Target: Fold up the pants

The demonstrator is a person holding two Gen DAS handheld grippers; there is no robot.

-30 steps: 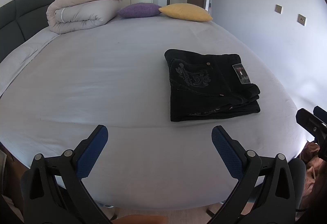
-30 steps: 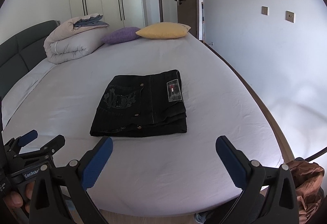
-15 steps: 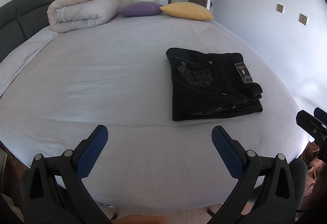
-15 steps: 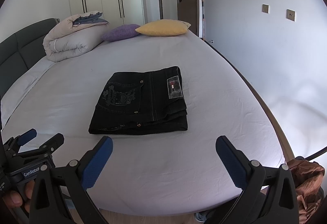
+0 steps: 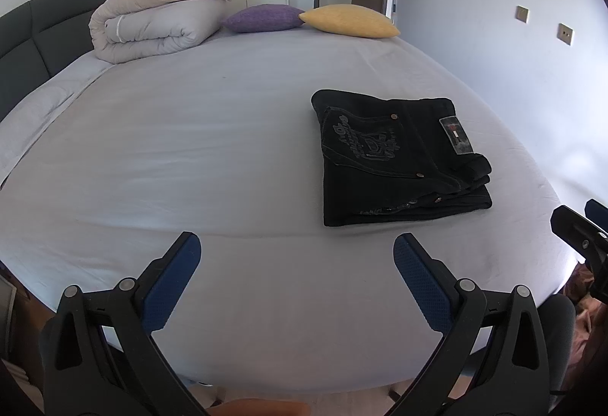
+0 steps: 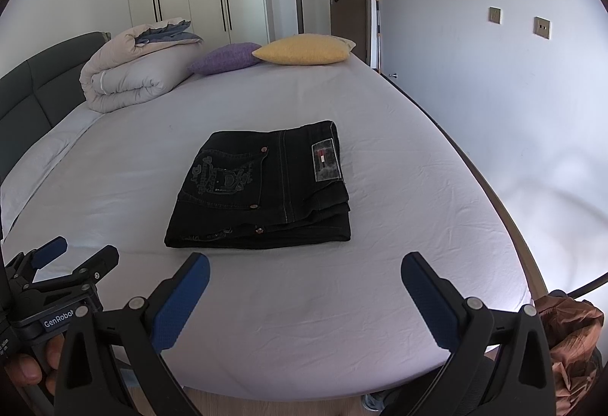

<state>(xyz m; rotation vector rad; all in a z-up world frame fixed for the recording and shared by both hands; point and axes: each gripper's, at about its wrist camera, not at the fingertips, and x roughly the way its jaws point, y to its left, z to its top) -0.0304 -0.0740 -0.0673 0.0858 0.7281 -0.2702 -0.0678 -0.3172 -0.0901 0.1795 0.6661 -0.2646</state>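
Duvet [image 6: 133,70], two pillows [image 6: 304,49] beyond pants [image 6: 262,192]

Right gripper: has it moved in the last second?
Yes. In the right wrist view the pants and yellow pillow sit lower in frame, so the open right gripper tilted upward.

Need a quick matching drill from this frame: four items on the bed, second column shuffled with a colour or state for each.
Items:
1. pants
2. duvet
3. left cushion
4. right cushion

Descriptions:
A. yellow
B. black, folded into a flat stack
C. purple
D. beige, rolled up by the headboard

Pairs: 1-B, 2-D, 3-C, 4-A
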